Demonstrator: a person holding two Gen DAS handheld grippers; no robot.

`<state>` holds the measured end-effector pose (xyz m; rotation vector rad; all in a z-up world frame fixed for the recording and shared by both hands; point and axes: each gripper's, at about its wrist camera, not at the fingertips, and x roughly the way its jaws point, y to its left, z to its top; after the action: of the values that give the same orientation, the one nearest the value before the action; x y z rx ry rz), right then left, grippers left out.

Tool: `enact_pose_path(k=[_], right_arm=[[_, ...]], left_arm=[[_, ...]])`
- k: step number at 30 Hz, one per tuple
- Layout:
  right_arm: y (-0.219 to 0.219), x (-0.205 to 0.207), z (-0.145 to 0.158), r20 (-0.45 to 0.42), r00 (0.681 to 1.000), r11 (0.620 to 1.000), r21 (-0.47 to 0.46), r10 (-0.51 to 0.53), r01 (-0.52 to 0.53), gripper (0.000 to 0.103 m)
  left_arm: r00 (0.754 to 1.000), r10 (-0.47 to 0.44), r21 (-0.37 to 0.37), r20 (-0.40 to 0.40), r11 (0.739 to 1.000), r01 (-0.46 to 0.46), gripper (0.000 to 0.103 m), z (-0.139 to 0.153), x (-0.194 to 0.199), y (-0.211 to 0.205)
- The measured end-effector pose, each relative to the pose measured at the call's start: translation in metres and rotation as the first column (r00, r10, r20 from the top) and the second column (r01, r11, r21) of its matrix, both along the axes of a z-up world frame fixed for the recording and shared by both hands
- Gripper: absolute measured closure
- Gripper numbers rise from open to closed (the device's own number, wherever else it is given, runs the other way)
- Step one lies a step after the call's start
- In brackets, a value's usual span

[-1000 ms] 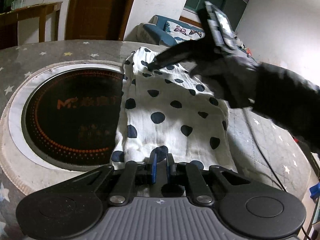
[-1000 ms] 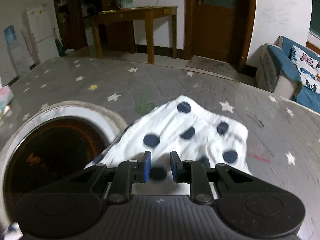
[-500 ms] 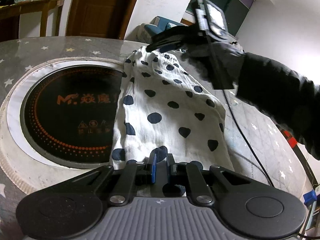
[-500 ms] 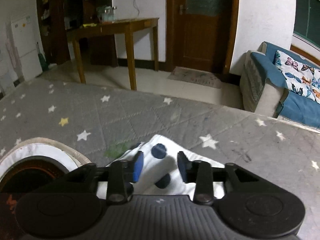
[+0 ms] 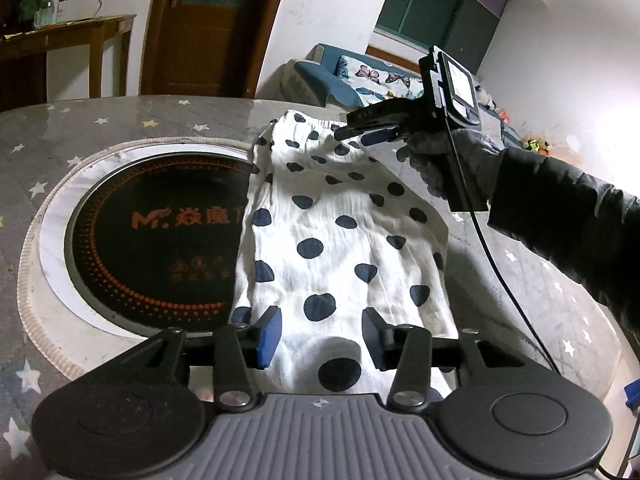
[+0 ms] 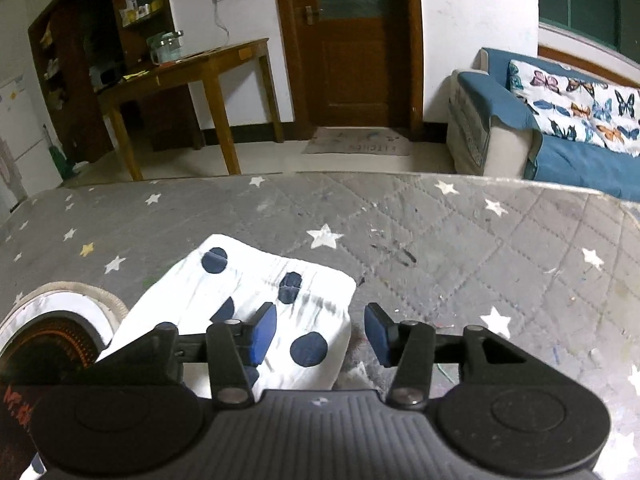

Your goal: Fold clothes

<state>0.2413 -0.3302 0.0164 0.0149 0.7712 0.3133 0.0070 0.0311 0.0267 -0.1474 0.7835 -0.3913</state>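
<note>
A gray table (image 5: 120, 120) with little stars fills the room's middle, and a round black cooktop (image 5: 160, 240) sits in it. Behind are a brown door (image 5: 212, 24) and a blue sofa (image 5: 320, 80).

From the left wrist: a white cloth (image 5: 340, 240) with dark dots lies flat on the table, its left edge over the cooktop's rim. The left gripper (image 5: 320, 336) hangs over the near end of the cloth with its blue pads spread wide, holding nothing. At the far end, a gloved hand (image 5: 444, 160) holds the right gripper (image 5: 360, 128) just above the cloth's far corner.

From the right wrist: the right gripper (image 6: 318, 332) is spread wide too and grips nothing. The cloth's (image 6: 256, 292) corner lies under its left pad (image 6: 264, 332); the right pad is over bare table (image 6: 440, 240). A wooden side table (image 6: 192, 68) stands by the door (image 6: 348, 40), and the sofa (image 6: 560, 140) is to the right.
</note>
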Motion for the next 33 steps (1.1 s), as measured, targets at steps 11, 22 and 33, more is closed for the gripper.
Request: enact_pose_path(k=[11, 22, 33], right_arm=[[-0.003, 0.009, -0.015, 0.05, 0.999, 0.997, 0.071, 0.007, -0.011, 0.064], [-0.012, -0.01, 0.008, 0.062, 0.998, 0.987, 0.157, 0.02, -0.03, 0.094], [-0.021, -0.066, 0.061, 0.131, 0.988, 0.963, 0.243, 0.085, -0.116, 0.095]], left_arm=[[1.0, -0.006, 0.019, -0.009, 1.0, 0.006, 0.051, -0.002, 0.001, -0.003], [0.999, 0.04, 0.047, 0.002, 0.998, -0.04, 0.043, 0.003, -0.005, 0.006], [0.996, 0.091, 0.07, -0.009, 0.994, -0.09, 0.039, 0.001, -0.024, 0.017]])
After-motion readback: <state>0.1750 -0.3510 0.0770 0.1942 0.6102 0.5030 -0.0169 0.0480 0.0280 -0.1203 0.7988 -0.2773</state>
